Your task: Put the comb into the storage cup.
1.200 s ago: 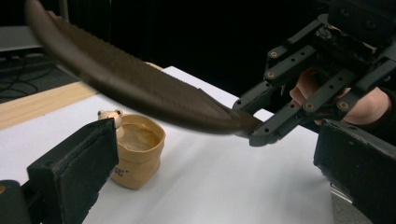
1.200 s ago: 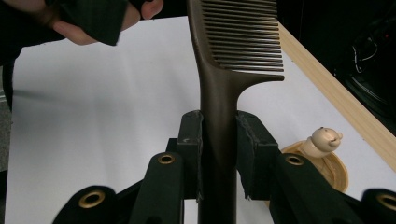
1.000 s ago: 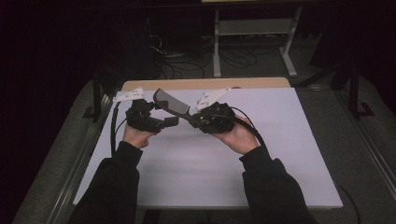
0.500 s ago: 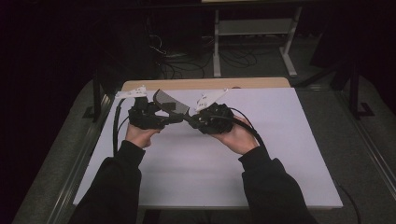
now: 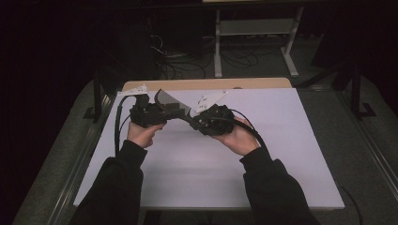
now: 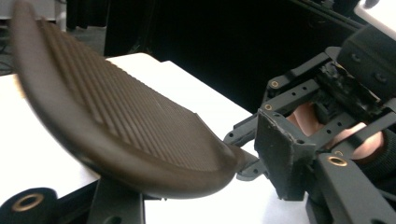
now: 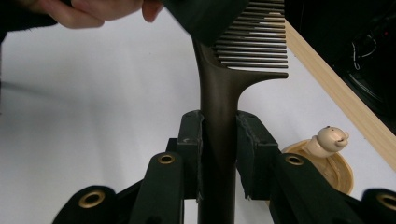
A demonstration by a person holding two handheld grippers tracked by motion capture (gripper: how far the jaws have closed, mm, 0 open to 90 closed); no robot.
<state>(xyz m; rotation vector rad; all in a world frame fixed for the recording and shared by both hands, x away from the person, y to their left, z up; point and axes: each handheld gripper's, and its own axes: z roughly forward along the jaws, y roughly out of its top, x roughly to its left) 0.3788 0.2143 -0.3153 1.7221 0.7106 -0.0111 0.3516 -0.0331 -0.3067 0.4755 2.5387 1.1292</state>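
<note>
A dark comb [image 7: 219, 93] is held above the white table [image 5: 281, 154], its handle clamped between the pads of the right gripper [image 7: 219, 149]. The left gripper [image 5: 171, 111] has just been closing around the toothed head, though contact cannot be told. A tan dish [image 7: 334, 170] bears a small bear figure [image 7: 329, 137].

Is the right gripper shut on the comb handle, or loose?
Shut: the right gripper has both pads pressed flat against the comb handle, no gap showing.

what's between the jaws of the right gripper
The brown comb: its handle runs up between the right gripper's pads, which press on both sides, as the right gripper view shows.
</note>
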